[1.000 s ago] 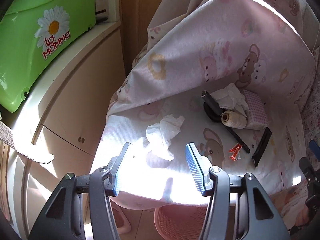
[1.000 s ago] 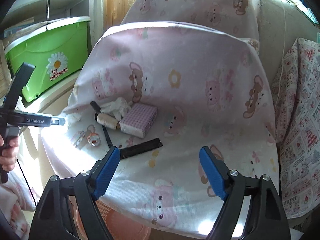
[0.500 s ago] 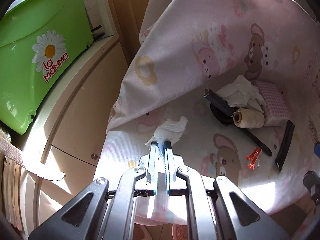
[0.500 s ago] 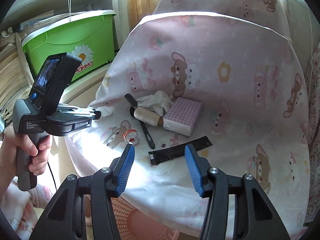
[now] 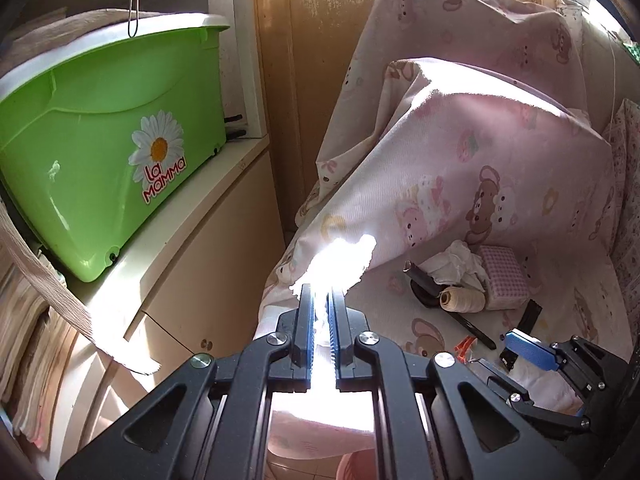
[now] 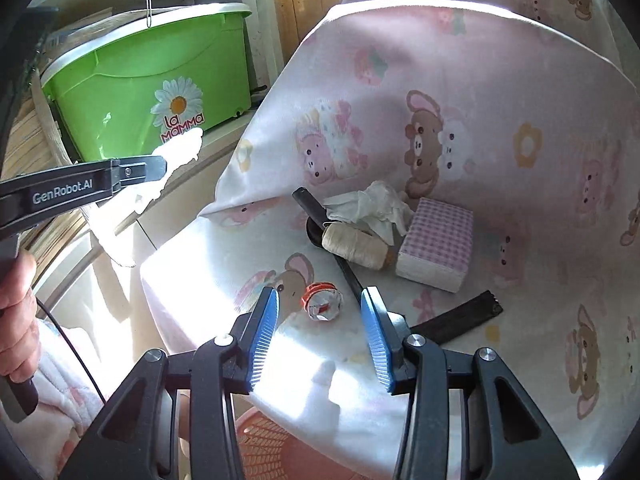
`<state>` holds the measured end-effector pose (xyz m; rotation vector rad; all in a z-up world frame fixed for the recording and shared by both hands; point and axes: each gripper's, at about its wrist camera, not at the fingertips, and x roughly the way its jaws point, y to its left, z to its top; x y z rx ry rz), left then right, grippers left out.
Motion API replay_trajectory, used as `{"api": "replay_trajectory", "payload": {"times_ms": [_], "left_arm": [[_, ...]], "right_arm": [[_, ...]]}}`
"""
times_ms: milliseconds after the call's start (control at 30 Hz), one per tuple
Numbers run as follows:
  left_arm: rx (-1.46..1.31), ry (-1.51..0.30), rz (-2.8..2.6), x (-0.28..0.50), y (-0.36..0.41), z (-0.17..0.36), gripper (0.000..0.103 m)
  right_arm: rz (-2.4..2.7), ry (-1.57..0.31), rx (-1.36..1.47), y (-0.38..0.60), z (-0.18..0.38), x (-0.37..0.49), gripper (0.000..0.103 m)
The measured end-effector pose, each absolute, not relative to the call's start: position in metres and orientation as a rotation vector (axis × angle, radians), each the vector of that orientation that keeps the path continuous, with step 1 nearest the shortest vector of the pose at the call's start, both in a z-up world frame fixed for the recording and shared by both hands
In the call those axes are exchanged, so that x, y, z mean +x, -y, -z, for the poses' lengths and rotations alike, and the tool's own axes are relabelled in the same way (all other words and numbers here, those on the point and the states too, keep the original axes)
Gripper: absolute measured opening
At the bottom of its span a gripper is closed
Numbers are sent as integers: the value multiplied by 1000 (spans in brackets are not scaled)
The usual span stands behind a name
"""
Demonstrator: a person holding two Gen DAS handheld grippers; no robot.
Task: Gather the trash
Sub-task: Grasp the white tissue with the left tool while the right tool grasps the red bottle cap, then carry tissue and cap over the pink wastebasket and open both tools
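Green tub (image 5: 100,168), thread spool (image 6: 354,246), checked box (image 6: 436,242)

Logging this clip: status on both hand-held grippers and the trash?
Left hand-held gripper shut on white tissue, lifted off seat. Right hand-held gripper open, straddling crumpled wrapper. Pink basket below seat edge; nothing blocking.
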<state>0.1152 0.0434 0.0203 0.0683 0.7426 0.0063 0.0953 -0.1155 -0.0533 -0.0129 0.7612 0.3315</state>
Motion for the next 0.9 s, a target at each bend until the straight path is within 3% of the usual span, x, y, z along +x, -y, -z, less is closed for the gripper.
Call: {"api": "replay_trajectory", "payload": {"times_ms": [133,400,467,567,900], "left_arm": [[165,-648,-122,106,-36,-23,6],[153,-673,-89,109,-34,-22,6],[146,-680,-88,110,-34,-21,6],[127,-683,-88,111,-36,-21,6],[28,-707,-5,101,-42,-29,6]], "right_arm": [[-303,-774,-2,112,61,106,38],[-319,-805,-44,107,78,112,36],[-321,-806,-42,107,78,113,22],[-318,-793,-39,108,75,110,15],[-344,-735,34,137,37,81,15]]}}
